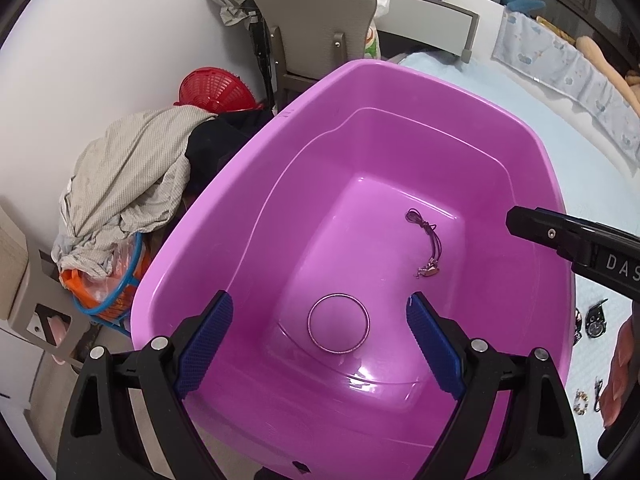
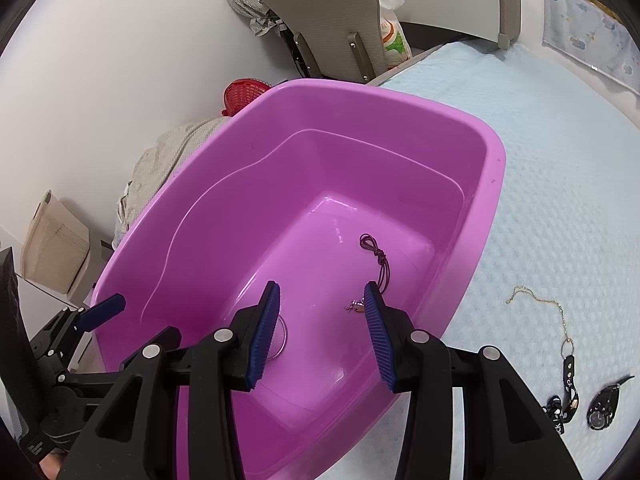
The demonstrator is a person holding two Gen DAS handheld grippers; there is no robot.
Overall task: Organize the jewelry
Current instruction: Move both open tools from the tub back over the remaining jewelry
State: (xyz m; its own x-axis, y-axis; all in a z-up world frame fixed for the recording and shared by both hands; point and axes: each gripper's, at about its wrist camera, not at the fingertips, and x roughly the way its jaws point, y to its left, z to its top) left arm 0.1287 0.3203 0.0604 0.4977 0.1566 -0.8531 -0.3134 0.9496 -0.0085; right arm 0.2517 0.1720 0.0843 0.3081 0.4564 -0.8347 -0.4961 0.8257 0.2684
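A purple plastic tub (image 1: 256, 184) (image 2: 476, 232) stands on the light blue bed cover. Inside it lie a thin round bangle (image 1: 338, 323) and a dark cord necklace with a small pendant (image 1: 425, 245) (image 2: 374, 258). My left gripper (image 1: 320, 340) is open and empty above the tub's near end, over the bangle. My right gripper (image 2: 320, 320) is open and empty above the tub, and its left finger partly hides the bangle (image 2: 283, 336). On the cover to the right lie a thin gold chain (image 2: 558, 308), a black strap with a ring (image 2: 568, 384) and a black watch (image 2: 600, 416).
A grey chair (image 1: 316, 28) stands behind the tub against the white wall. A heap of clothes (image 1: 128, 192), a red basket (image 1: 216, 90) and an orange bag in a blue frame (image 1: 116, 292) lie left of the tub. A bed rail with a padded bumper (image 1: 560, 64) runs at the right.
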